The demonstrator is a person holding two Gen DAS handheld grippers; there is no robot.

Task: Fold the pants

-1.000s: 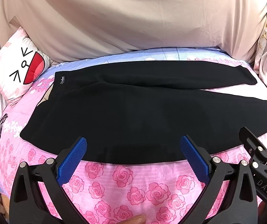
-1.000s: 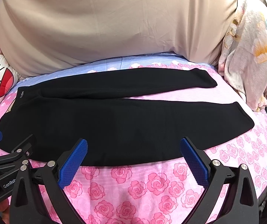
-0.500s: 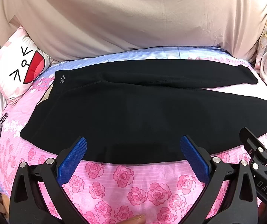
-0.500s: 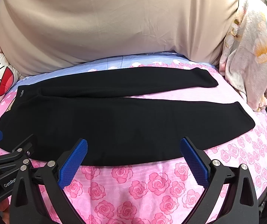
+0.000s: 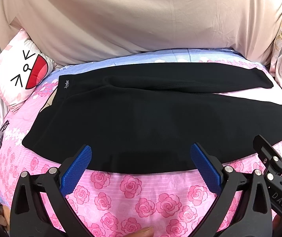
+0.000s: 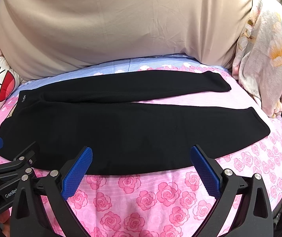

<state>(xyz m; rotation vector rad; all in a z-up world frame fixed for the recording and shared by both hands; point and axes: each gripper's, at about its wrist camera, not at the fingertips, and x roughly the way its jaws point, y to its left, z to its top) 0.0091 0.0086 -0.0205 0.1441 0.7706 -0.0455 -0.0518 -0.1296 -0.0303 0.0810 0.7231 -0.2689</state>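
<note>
Pants [image 5: 141,122]: laid flat across the bed [image 5: 133,193], long axis along its near edge, waistband toward the left edge, legs toward the right.
Left gripper [image 5: 141,165]: jaws spread wide, nothing held, just short of the near hem.
Right gripper [image 6: 141,165]: likewise wide, nothing held.
Nearer: left to the waistband, right to the cuffs.

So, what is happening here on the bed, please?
A person holds a two-finger gripper in each hand above a pair of black pants spread flat on the pink rose bedsheet. The left gripper and the right gripper are both open and hold nothing. The two legs lie apart, pointing right, with the waistband to the left near the cartoon pillow. No fold is made yet.
</note>
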